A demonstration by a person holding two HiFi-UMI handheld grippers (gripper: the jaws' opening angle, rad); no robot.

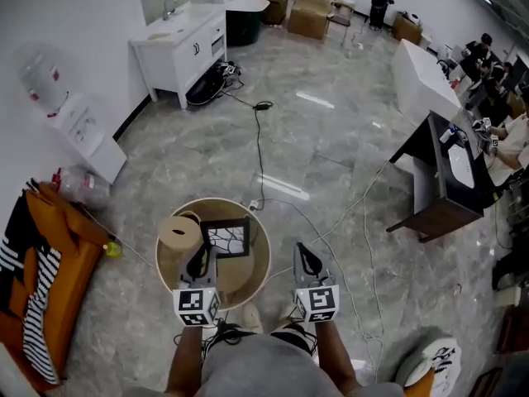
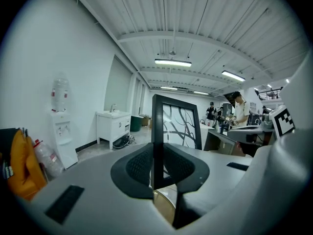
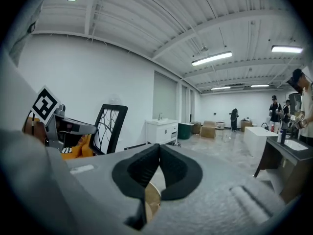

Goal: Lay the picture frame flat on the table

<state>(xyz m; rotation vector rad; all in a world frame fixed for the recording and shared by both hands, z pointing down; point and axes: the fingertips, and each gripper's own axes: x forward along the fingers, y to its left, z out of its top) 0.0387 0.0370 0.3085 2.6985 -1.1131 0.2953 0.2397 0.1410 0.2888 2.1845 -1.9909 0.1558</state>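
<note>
The black picture frame (image 1: 226,236) with a branch pattern stands upright over the round wooden table (image 1: 241,281). My left gripper (image 1: 198,260) is shut on the frame's edge. In the left gripper view the frame (image 2: 178,124) rises straight up from between the pads of the left gripper (image 2: 157,153). My right gripper (image 1: 307,257) hangs just right of the table, apart from the frame. The right gripper (image 3: 158,153) has its jaws shut with nothing between them. From there the frame (image 3: 110,126) shows at the left, tilted slightly.
A tan cardboard roll (image 1: 179,232) stands on the table beside the frame. Orange and striped cloth (image 1: 45,263) lies at the left. Cables (image 1: 259,151) run over the marble floor. A white sink cabinet (image 1: 183,46), a water dispenser (image 1: 76,121) and a dark desk (image 1: 446,180) stand farther off.
</note>
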